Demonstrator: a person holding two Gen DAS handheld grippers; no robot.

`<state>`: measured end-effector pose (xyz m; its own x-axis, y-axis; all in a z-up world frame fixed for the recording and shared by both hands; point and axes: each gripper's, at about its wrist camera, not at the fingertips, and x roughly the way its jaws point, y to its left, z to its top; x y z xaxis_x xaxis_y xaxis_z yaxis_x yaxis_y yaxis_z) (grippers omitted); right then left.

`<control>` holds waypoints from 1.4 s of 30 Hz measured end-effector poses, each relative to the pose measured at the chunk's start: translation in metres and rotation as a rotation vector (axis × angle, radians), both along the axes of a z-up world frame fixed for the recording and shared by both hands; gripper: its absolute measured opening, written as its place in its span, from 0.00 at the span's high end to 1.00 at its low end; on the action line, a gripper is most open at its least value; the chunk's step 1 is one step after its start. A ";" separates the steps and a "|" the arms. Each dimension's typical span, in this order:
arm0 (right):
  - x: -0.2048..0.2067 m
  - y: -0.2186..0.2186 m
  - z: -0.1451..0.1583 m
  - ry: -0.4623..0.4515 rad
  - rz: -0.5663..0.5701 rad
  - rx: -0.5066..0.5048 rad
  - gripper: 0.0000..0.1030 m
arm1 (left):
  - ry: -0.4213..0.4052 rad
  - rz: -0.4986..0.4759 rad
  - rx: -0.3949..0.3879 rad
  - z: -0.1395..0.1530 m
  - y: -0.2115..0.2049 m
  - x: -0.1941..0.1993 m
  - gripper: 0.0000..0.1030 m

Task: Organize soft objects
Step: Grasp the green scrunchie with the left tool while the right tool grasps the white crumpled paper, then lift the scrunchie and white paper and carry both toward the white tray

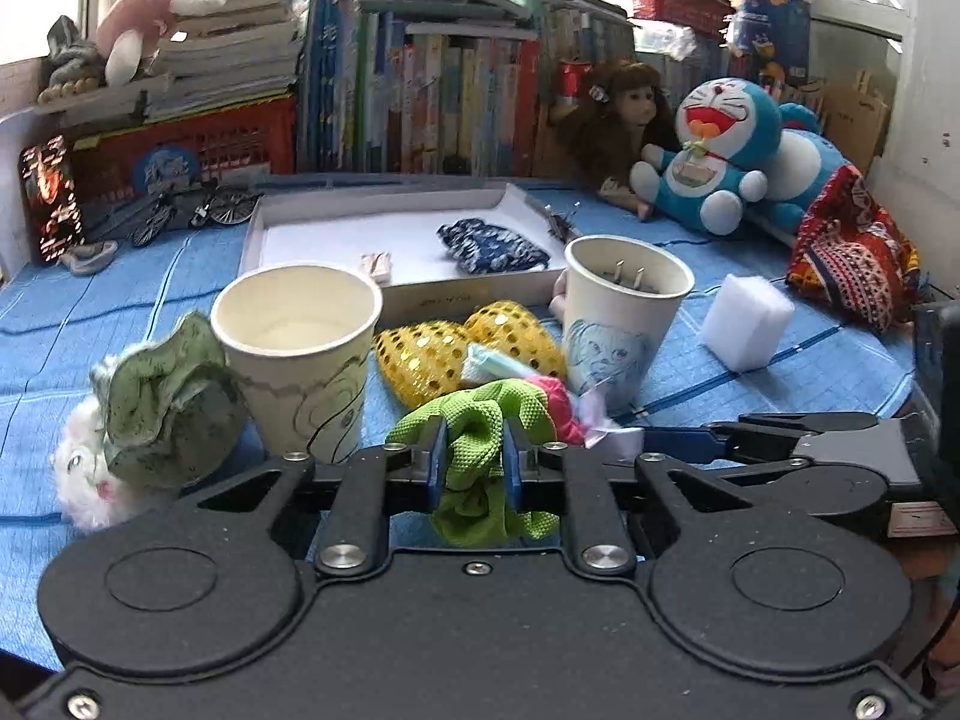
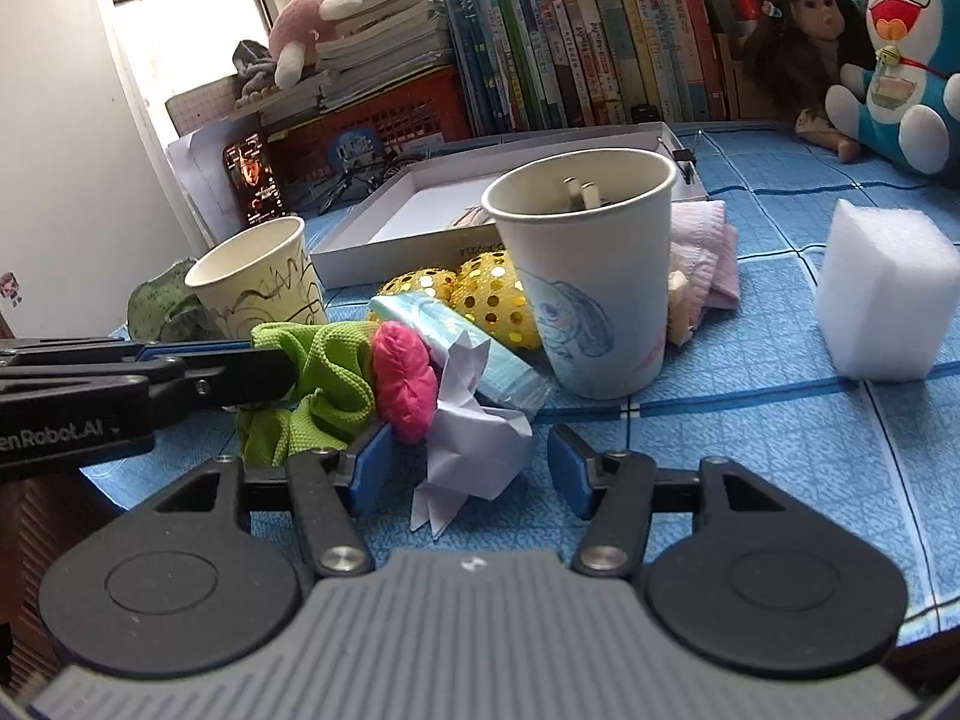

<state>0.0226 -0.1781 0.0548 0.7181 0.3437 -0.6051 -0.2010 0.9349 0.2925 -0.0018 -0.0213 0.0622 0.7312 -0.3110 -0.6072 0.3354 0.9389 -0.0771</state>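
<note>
A: Two paper cups stand on the blue cloth in front of you. Start at the far left: what is there?

B: A dark green rag sits on a white fluffy toy, touching the empty cup. Right of that cup lies a yellow spotted pouch, and behind it a white tray holding a dark blue patterned cloth.

A: And your left claw?

B: You have it clamped on the bright green cloth, near the middle of the pile. A pink bundle touches that cloth on its right, with a pale blue packet behind.

A: Your right claw?

B: Its jaws stand apart, pressing on nothing. A crumpled white paper lies between them; one blue pad sits just beside the green cloth.

A: Further right?

B: The second cup, drawn on in blue, holds a plug. A pink folded cloth touches its right side, and a white sponge block stands well apart, near the right. Far right, a doll and a blue plush cat sit by the books.
</note>
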 end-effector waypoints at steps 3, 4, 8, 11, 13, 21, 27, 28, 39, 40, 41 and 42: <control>-0.002 0.005 0.001 -0.011 -0.002 -0.040 0.53 | 0.041 0.003 -0.020 -0.007 0.003 0.002 0.81; -0.004 0.006 0.002 -0.016 -0.001 -0.053 0.54 | 0.047 0.006 -0.025 -0.009 0.004 0.003 0.79; -0.010 0.003 0.006 -0.034 -0.011 -0.080 0.58 | 0.025 0.015 -0.017 -0.011 0.004 0.000 0.49; -0.014 -0.003 0.010 -0.046 -0.023 -0.089 0.58 | 0.010 0.002 -0.010 -0.013 0.001 -0.002 0.40; -0.017 -0.007 0.012 -0.055 -0.037 -0.102 0.58 | 0.019 -0.003 -0.010 -0.017 -0.002 -0.001 0.33; -0.020 -0.029 0.011 -0.044 -0.099 -0.104 0.58 | 0.030 0.003 0.012 -0.035 -0.021 0.008 0.23; -0.019 -0.033 0.009 -0.040 -0.117 -0.103 0.58 | 0.050 0.043 0.038 -0.050 -0.029 0.022 0.35; -0.019 -0.032 0.010 -0.041 -0.116 -0.103 0.58 | 0.045 0.046 0.054 -0.050 -0.029 0.021 0.43; -0.026 -0.036 0.043 -0.140 -0.104 -0.089 0.58 | 0.061 -0.099 -0.059 0.004 -0.015 0.001 0.67; -0.026 -0.037 0.049 -0.156 -0.102 -0.090 0.58 | 0.050 -0.107 -0.071 0.012 -0.014 0.001 0.67; -0.026 -0.038 0.054 -0.169 -0.100 -0.089 0.58 | 0.041 -0.117 -0.090 0.021 -0.011 0.001 0.67; -0.025 -0.039 0.060 -0.182 -0.100 -0.088 0.58 | 0.036 -0.123 -0.107 0.028 -0.009 0.003 0.67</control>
<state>-0.0022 -0.2174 0.1143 0.8463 0.2169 -0.4866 -0.1482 0.9732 0.1761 0.0008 -0.0300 0.0906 0.6620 -0.4610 -0.5910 0.4423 0.8768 -0.1886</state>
